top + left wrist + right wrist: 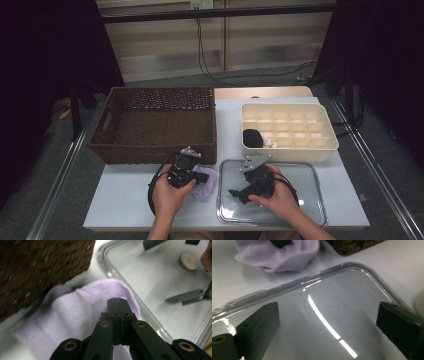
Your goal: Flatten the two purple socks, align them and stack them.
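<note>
On the white surface, just in front of the dark brown woven wicker basket, lies a crumpled pale lilac cloth, between the basket's near wall and the left edge of a clear, shallow, rounded-corner tray. At that cloth the left gripper has its jaws pressed fully together, their tips resting on the lilac fabric; whether a fold is pinched between them cannot be told. Beside it, the right gripper hovers over the clear tray with its jaws spread wide and nothing between them, having just begun to close slightly. Behind the tray stands a cream plastic organiser box divided into many small compartments, with a rolled black item in its near-left compartment.
</note>
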